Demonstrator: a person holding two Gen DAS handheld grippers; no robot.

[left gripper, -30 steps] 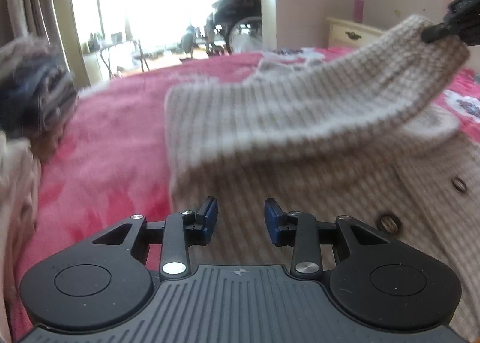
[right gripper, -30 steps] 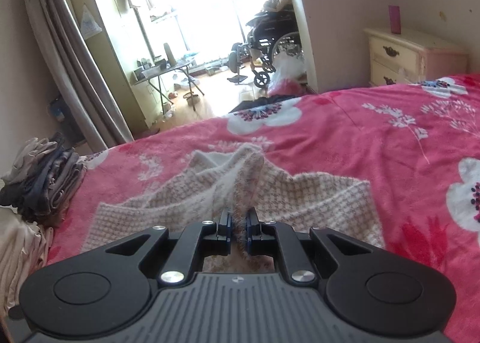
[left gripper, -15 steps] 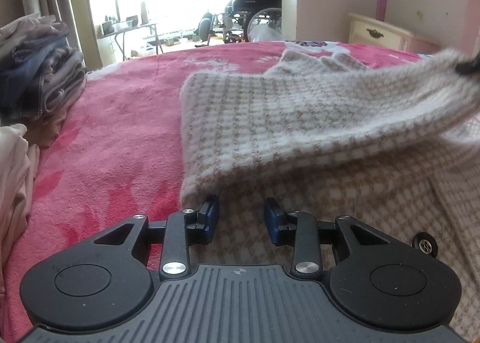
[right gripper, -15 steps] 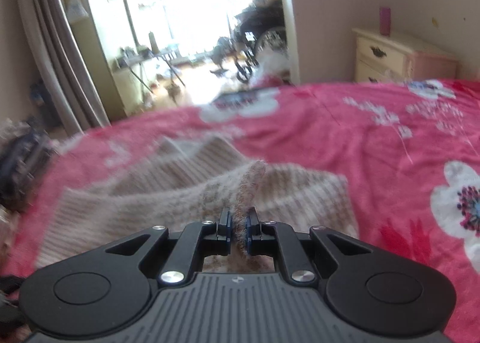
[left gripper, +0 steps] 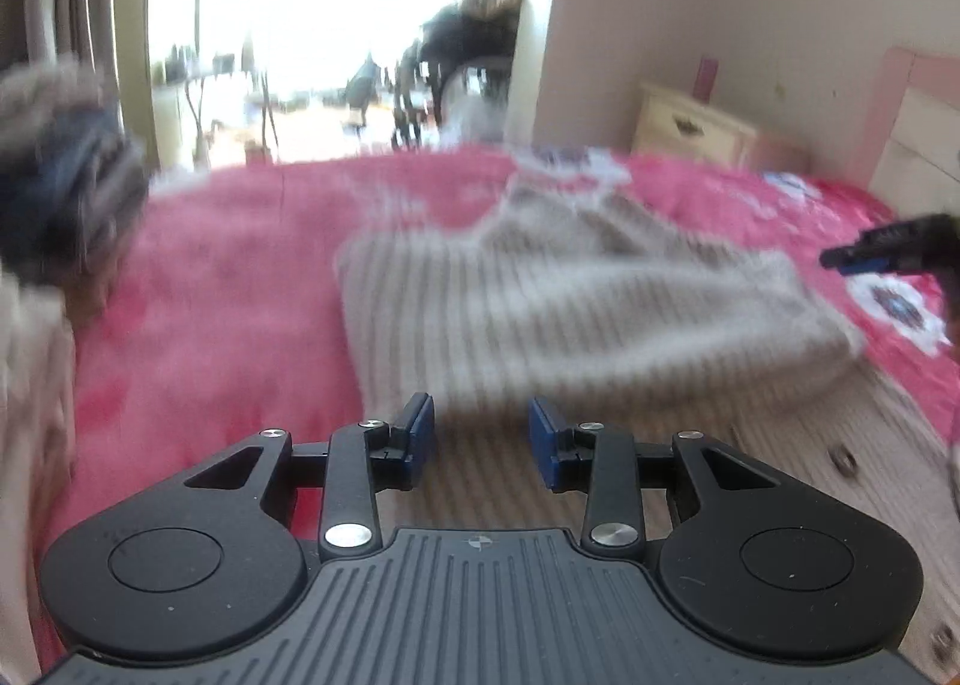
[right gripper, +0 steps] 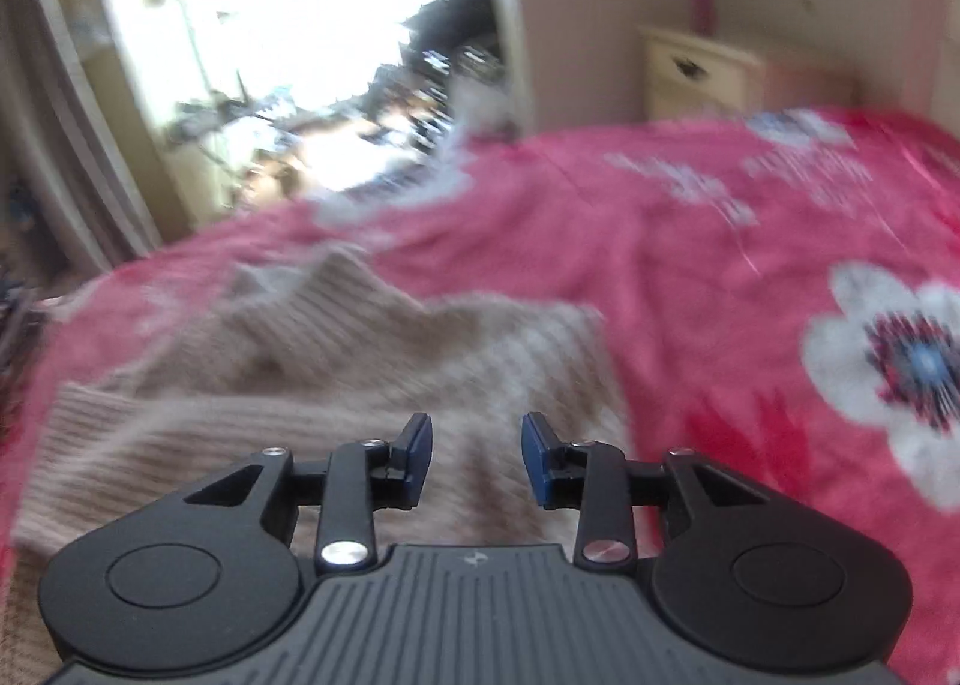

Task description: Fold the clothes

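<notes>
The left gripper (left gripper: 482, 433) has black plastic arms, round ribbed housing and flat blue pads (left gripper: 421, 433). Its jaws stand apart with nothing between them; behind the gap lies the near part of the cardigan (left gripper: 576, 313). The right gripper (right gripper: 477, 454) is of the same make, and its jaws are opening, the blue pads clear of the knit, with no cloth between them. In the left wrist view its dark tip with a blue pad shows at the right edge, beside the folded sleeve's end and apart from it.

The cardigan (right gripper: 336, 385) is a beige and white knit in a small check, soft and thick, spread flat on the bed (right gripper: 690, 277). One sleeve is folded across the body, a wide ribbed band lying slantwise over the front. A dark round button (left gripper: 845, 460) shows on the front panel at the right of the left wrist view. Both views are blurred, so the finer weave cannot be made out.

The bed cover is a fuzzy pink-red fleece with large white flowers (right gripper: 900, 361). At the left of the left wrist view sits a stack (left gripper: 60, 205) of folded clothes in grey and dark blue. Beyond the bed stands a cream nightstand (left gripper: 690, 124) with a dark drawer pull, against a pale wall, and a bright doorway (left gripper: 336, 25).
</notes>
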